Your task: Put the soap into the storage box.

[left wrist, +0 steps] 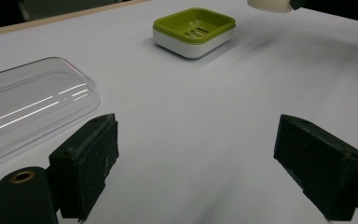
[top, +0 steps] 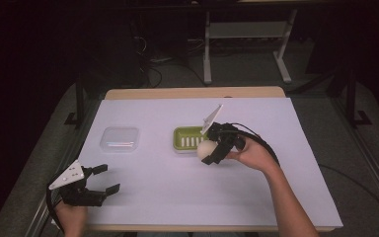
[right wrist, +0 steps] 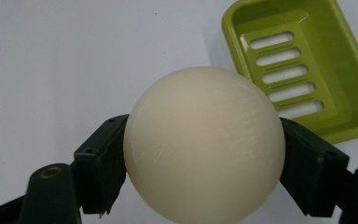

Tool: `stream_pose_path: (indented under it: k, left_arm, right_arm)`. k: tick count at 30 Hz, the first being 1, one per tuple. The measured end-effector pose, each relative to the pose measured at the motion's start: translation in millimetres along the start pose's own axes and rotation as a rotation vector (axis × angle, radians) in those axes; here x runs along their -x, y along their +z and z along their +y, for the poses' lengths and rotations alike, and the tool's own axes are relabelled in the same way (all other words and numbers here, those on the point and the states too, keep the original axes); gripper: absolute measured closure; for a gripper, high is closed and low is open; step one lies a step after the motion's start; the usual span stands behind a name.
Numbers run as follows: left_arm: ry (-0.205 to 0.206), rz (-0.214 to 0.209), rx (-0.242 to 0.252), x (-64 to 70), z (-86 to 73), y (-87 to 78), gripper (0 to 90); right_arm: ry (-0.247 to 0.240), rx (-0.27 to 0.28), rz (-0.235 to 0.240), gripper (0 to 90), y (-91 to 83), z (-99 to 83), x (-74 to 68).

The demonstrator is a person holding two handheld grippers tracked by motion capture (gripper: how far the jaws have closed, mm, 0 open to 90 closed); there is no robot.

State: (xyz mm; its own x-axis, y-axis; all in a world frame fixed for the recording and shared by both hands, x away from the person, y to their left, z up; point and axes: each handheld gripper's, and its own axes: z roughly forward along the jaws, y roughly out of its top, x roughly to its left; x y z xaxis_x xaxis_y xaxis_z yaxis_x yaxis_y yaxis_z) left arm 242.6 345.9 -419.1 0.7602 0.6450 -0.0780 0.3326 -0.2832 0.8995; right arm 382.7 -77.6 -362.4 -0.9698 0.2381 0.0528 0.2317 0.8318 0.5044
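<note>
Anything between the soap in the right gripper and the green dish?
Nothing visible. The soap sits clamped in the right gripper just beside the green dish, whose slotted tray is empty. The clear lid lies off to the side.

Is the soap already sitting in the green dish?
No: the cream soap is clamped between the right gripper's fingers, held beside the green dish, whose slotted tray lies bare.

Wooden table point(top: 192, 93) w/ a white sheet point(top: 168, 182) covering nearly all of it; bare wood shows along far edge. On the sheet: green soap dish point(top: 187, 138) w/ slotted insert on a white base, approx. centre; clear plastic lid point(top: 120, 138) lying flat to its left, well apart. Floor point(top: 246, 64) beyond is grey.
</note>
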Motion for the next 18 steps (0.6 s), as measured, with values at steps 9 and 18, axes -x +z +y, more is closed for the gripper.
stream_pose_path:
  k: [9, 18]
  left_arm:
    - [-0.001, -0.001, 0.001, 0.0, -0.1, 0.1, 13.2]
    - [0.001, 0.000, 0.002, 0.0, 0.1, -0.2, 13.2]
  right_arm:
    - [-0.009, -0.005, -0.002, 22.5, -1.4, 16.9, 8.6]
    - [-0.024, 0.004, 0.000, 22.5, -2.3, 31.5, 16.1]
